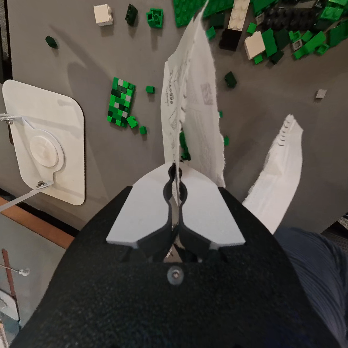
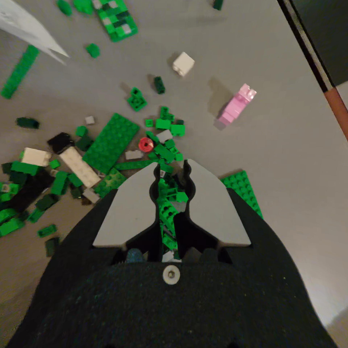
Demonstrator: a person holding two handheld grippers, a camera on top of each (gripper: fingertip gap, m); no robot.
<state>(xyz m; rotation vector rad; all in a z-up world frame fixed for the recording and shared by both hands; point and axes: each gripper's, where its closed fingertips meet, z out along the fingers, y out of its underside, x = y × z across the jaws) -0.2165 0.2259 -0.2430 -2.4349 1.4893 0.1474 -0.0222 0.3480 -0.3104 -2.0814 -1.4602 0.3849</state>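
Left wrist view: the left tool [image 1: 177, 169] has its jaws pressed together on the lower edge of a white torn-open paper bag with faint grey printing [image 1: 190, 105], which stands up off the grey counter [image 1: 105, 56] and stretches toward the far edge, where a heap of green, black and white plastic bricks [image 1: 278, 32] lies in the far right corner. A second white torn paper strip [image 1: 276, 169] hangs at the near right side, apart from the clamped sheet. A flat green checkered brick panel [image 1: 120, 102] lies left of the bag, with small loose green studs just beside it; a white rounded plate with a round disc [image 1: 45, 139] sits at the left edge. Risk, as I judge it: the paper edge is ragged and the pinch is thin, so a tug could tear it further or let it slip out; the hanging sheet could also sweep the small green pieces near its foot. Right wrist view, blurred: the right tool [image 2: 172, 165] is spread, nothing between the jaws, hovering over the pile of green bricks [image 2: 165, 199] near a long green studded plate [image 2: 111, 145] and a round red stud piece [image 2: 146, 144]. A pink block figure [image 2: 236, 105] stands well apart toward the right edge. Risk: coming down into that loose pile could scatter pieces or catch several at once, and the blur makes any exact contact hard to judge.
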